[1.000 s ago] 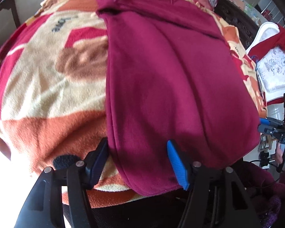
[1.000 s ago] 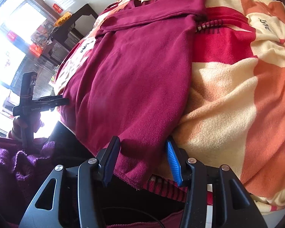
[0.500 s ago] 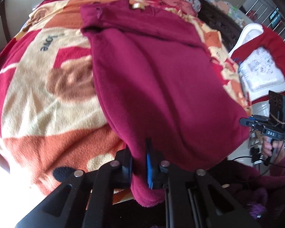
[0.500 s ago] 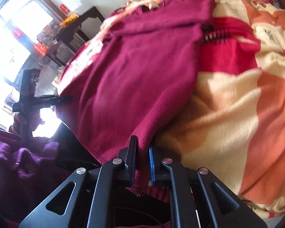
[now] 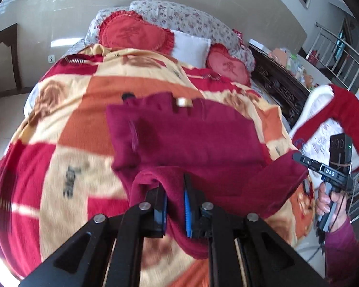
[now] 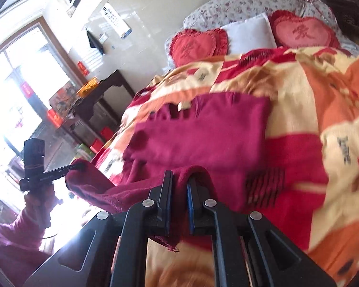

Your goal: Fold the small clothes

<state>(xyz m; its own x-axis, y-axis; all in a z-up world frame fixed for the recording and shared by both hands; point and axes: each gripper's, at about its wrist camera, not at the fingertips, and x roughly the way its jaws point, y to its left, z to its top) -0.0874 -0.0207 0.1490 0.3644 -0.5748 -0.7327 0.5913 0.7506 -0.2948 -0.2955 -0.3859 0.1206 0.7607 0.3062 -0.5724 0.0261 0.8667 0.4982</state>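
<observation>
A maroon fleece garment (image 5: pixel 193 138) lies on the patterned blanket (image 5: pixel 67 143), its far part flat with a small label at the collar. My left gripper (image 5: pixel 174 203) is shut on one corner of its near hem, which is lifted off the bed. My right gripper (image 6: pixel 179 196) is shut on the other hem corner of the garment (image 6: pixel 203 129). The lifted hem sags between the two grippers. Each gripper shows in the other's view, the right one (image 5: pixel 332 167) and the left one (image 6: pixel 43 167), both held above the bed's near edge.
Heart-shaped red cushions (image 5: pixel 134 33) and a white pillow (image 5: pixel 191 47) lie at the head of the bed. A dark carved bed frame (image 5: pixel 280 83) and a red-and-white item (image 5: pixel 328 124) are to the right. A dark side table (image 6: pixel 100 93) stands on the left by the window.
Both grippers closed on the near hem corners, then lifted them up and carried them forward towards the collar. The garment's lower half has left the blanket.
</observation>
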